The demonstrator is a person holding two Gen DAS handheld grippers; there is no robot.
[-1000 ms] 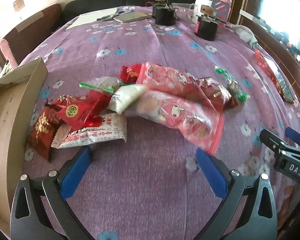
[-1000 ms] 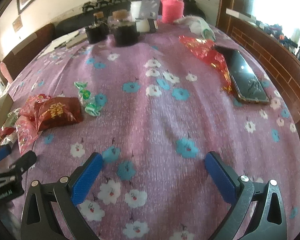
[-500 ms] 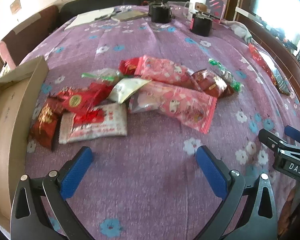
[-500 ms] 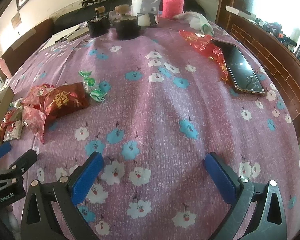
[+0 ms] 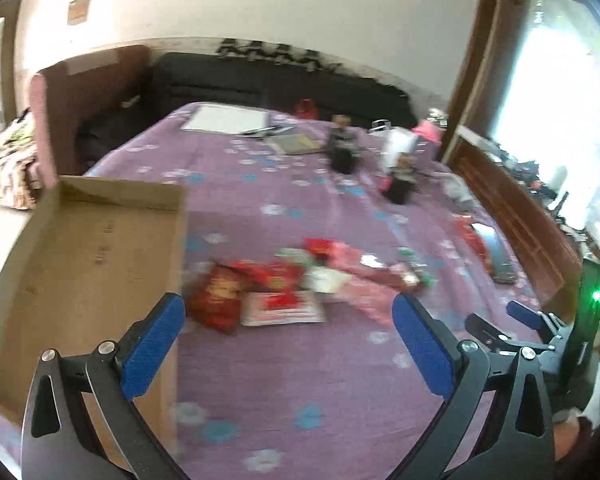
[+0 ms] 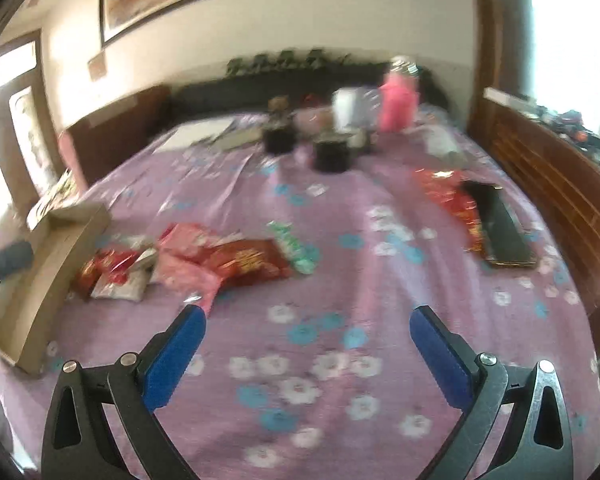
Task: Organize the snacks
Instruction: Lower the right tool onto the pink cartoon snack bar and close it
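Both tongs, left tongs and right tongs, are being held wide apart, empty. The snacks are lying heaped beside the cardboard box on the desk. One packet edge should be approached low, pinched singly.

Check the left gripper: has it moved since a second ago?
Yes. The left gripper has pulled back and tilted up: the snack pile on the purple cloth looks smaller and farther, and the cardboard box shows more fully.
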